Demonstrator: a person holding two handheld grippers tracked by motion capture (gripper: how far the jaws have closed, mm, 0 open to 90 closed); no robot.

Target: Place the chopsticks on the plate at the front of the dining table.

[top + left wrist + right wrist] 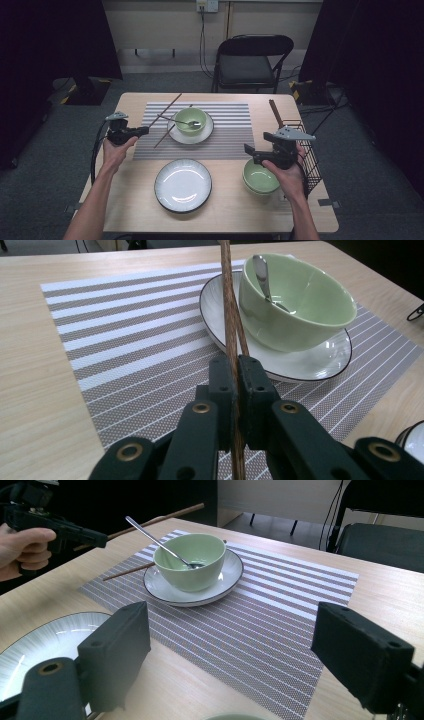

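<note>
The left hand-held gripper [234, 371] has its jaws closed tight on a pair of brown chopsticks [230, 305], which run up between the pads and away toward the far side of the table [30, 405]. In the high view this hand-held gripper [142, 131] sits at the left edge of the striped placemat [235, 132], and one chopstick [164, 136] slants across the mat's near left part while another reaches toward the far left corner. Just right of the chopsticks stands a green bowl [295, 305] on a white saucer [320, 362] with a dark rim; a metal spoon [261, 275] leans inside the bowl with its handle up.

The right hand-held gripper [235, 650] has its jaws standing wide apart with nothing between them. In the high view it [250, 152] hovers at the near right of the table, just above a second green bowl [260, 179]. To its right, a black wire basket [307, 155] stands at the table's right edge with a brown stick [276, 114] rising from its far end.

Near the middle of the table, between the two forearms, lies a large white plate [183, 185] with a dark rim. Beyond the far edge of the table stands a black folding chair [250, 62]
</note>
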